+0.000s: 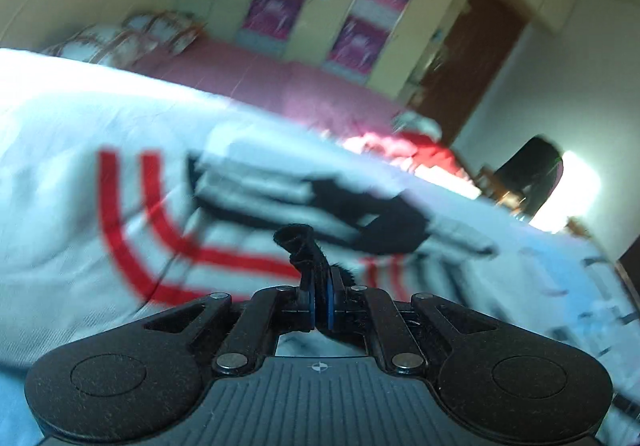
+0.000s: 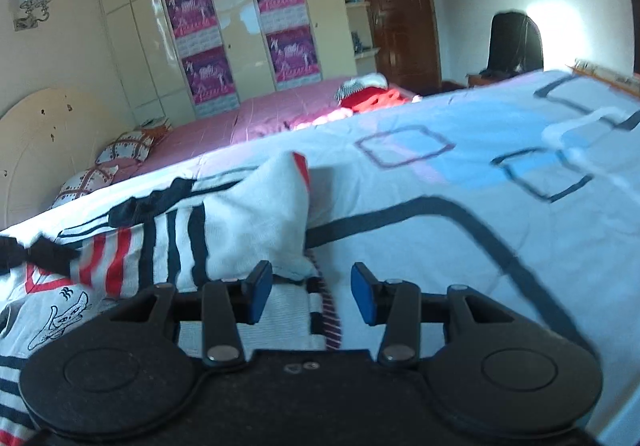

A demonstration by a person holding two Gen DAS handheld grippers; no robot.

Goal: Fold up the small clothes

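Observation:
A small white garment with black and red stripes (image 2: 248, 214) lies bunched on the white bedcover (image 2: 460, 246). In the left wrist view the same garment (image 1: 256, 182) is blurred, just ahead of my left gripper (image 1: 320, 298). That gripper is shut on a black strip of the garment's cloth (image 1: 298, 246), which sticks up from between the blue pads. My right gripper (image 2: 310, 294) is open and hovers over the garment's near edge. White cloth and a finely striped hem (image 2: 330, 310) show under the gap, and neither pad presses on them.
The bedcover carries dark square outlines and red curved lines (image 1: 132, 238). Behind it lies a pink bed (image 2: 260, 114) with pillows (image 2: 124, 146) and a pile of red clothes (image 2: 372, 96). A cream wardrobe (image 2: 240, 6), a brown door (image 2: 396, 6) and a black chair (image 2: 514, 42) stand at the back.

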